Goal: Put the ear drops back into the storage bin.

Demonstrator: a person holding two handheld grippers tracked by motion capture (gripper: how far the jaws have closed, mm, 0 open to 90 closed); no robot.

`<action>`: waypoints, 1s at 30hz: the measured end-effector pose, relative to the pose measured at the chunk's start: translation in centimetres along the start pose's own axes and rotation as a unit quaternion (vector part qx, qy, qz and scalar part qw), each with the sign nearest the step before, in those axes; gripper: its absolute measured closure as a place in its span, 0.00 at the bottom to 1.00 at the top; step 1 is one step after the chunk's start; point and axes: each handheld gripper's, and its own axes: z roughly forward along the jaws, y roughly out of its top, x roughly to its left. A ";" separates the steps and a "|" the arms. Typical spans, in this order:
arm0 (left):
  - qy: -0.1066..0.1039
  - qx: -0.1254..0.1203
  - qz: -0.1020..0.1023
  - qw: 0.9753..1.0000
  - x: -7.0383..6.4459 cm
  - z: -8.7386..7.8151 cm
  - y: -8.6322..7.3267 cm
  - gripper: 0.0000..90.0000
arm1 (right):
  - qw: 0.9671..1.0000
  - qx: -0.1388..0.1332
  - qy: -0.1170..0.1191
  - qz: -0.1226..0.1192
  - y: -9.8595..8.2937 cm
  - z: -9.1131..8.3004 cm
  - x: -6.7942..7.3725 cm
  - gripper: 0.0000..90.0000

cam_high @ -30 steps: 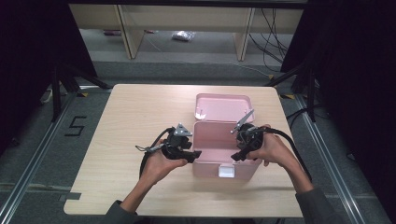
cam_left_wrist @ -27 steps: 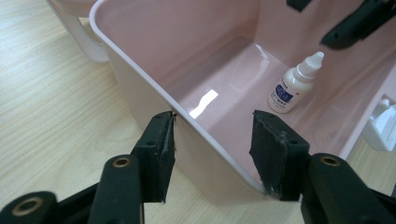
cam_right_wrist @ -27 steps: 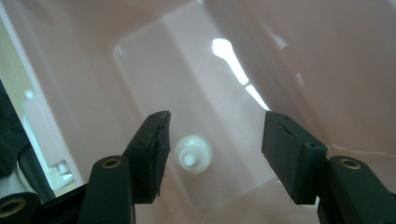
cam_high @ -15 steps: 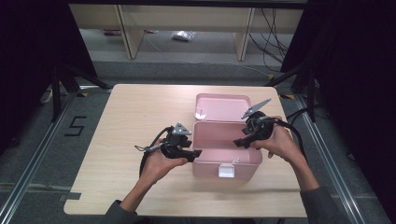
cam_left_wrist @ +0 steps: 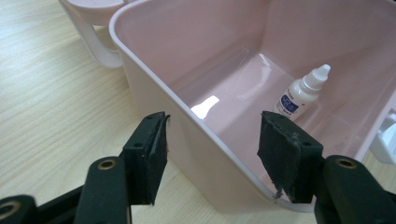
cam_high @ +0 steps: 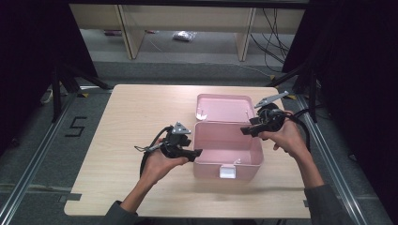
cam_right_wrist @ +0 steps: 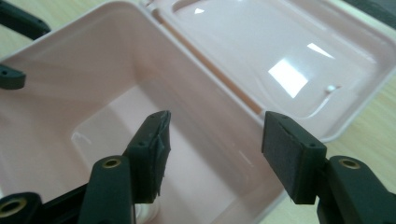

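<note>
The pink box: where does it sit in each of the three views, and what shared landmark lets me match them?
High view: the pink box sits right of table centre, between the two hands, lid lying open behind it.
Left gripper view: its near wall runs between the open jaws of the left claw.
Right gripper view: its interior lies lower left, the lid upper right.
Shared landmark: the open lid.
</note>
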 end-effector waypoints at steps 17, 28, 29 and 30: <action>0.020 0.005 -0.027 0.999 1.8 0.6 1.7 0.43 | 0.996 -0.043 -0.043 0.064 1.4 0.2 -4.4 0.52; 0.041 0.019 -0.028 0.999 2.5 2.0 3.9 0.43 | 0.990 -0.025 -0.078 0.112 2.4 2.2 -7.0 0.54; 0.042 0.023 -0.025 0.999 2.7 2.2 4.0 0.43 | 0.990 -0.025 -0.079 0.113 2.4 2.5 -7.1 0.54; 0.043 0.026 -0.027 0.998 2.8 2.4 4.2 0.43 | 0.990 -0.014 -0.076 0.118 2.5 2.6 -7.3 0.54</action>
